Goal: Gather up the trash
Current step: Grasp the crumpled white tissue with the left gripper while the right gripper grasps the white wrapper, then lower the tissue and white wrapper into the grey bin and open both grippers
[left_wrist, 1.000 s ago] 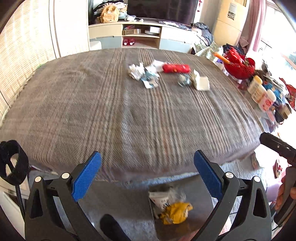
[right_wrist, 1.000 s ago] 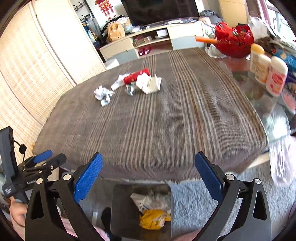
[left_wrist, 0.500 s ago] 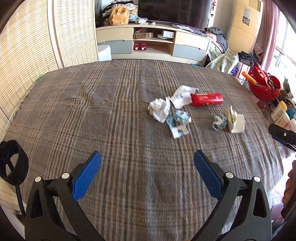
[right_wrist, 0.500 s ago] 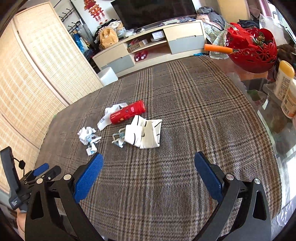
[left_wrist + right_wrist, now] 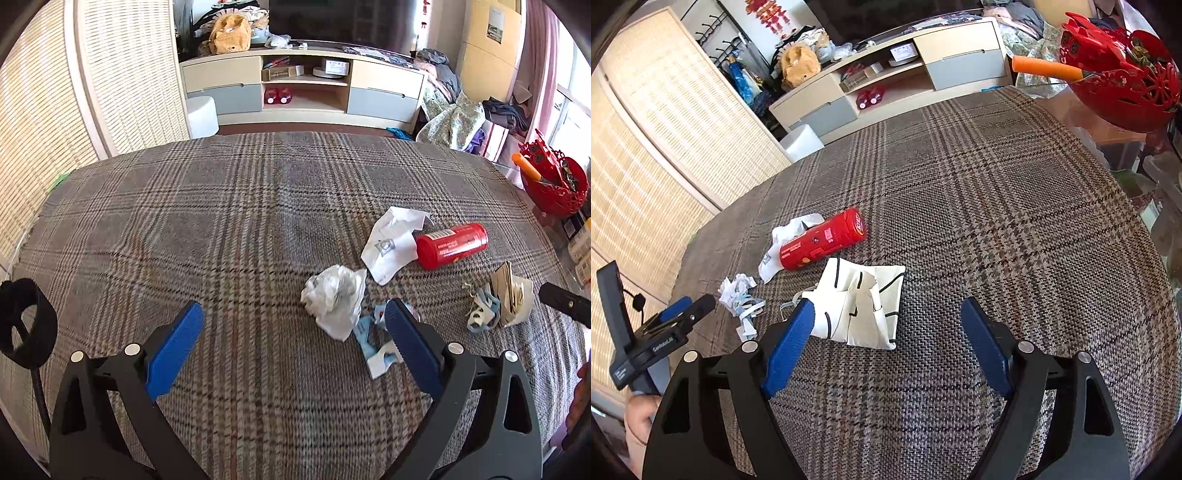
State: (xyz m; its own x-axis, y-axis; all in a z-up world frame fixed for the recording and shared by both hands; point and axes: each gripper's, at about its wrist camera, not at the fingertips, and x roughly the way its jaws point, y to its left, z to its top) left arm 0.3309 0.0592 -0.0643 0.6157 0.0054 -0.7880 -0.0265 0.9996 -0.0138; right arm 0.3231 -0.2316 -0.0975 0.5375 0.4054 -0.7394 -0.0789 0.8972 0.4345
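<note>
Evidently light and limp, the carton [image 5: 862,302] beside the can [image 5: 822,240] wants pinching across its folded edge; right gripper [image 5: 886,328], jaws just narrowing, holds nothing.

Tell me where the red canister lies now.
The red canister lies on its side on the plaid cloth, touching white paper behind it, just beyond the folded white carton.

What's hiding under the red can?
White paper pokes out from under the red can's end. How far it reaches beneath is covered; otherwise only the plaid cloth shows.
</note>
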